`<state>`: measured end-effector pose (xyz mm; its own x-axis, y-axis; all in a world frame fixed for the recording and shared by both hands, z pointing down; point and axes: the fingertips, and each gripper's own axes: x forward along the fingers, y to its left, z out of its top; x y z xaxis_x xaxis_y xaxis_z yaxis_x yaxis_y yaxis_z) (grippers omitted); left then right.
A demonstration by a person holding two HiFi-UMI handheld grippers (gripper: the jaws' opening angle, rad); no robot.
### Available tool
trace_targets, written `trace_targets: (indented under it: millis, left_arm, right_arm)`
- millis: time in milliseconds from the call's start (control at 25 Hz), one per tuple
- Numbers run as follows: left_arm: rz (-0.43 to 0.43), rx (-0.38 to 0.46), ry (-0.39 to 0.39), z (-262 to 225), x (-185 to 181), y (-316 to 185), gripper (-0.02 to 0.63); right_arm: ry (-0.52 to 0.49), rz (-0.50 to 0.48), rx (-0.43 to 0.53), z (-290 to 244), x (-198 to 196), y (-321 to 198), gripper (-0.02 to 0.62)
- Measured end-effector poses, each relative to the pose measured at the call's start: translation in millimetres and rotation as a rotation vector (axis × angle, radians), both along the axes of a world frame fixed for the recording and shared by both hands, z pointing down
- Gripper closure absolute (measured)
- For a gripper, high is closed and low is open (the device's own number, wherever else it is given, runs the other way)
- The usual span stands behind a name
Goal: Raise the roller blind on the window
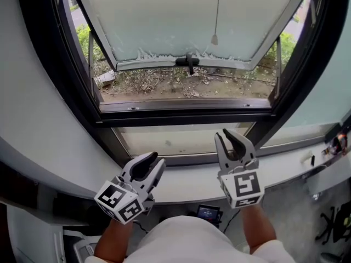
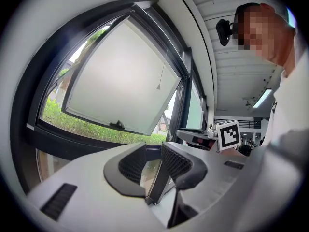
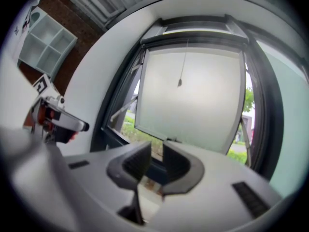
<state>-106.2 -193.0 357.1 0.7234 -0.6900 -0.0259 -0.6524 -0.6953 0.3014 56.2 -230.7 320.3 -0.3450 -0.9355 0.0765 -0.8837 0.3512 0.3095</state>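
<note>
Grey left gripper (image 1: 157,158) and right gripper (image 1: 223,134), jaws apart, empty; frosted, perhaps glass, pane (image 1: 181,15).

The left gripper (image 1: 153,160) and right gripper (image 1: 226,137) are pale grey with dark, ribbed pads (image 2: 130,163). Each carries a white cube (image 1: 123,201) printed with black square markers. The person's top (image 1: 186,241) is white.

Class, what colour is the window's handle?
Black. The handle shows best in the head view.
</note>
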Motion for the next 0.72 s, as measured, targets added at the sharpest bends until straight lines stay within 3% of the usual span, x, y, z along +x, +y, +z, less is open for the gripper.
trace_targets:
  millis: [440, 720]
  left_arm:
    - [0.056, -0.089, -0.005, 41, -28, 21, 0.488]
    - [0.084, -0.120, -0.009, 60, -31, 47, 0.488]
  right_arm:
    - [-0.006, 0.063, -0.120, 51, -22, 29, 0.511]
    - [0.002, 0.048, -0.167, 70, -26, 55, 0.512]
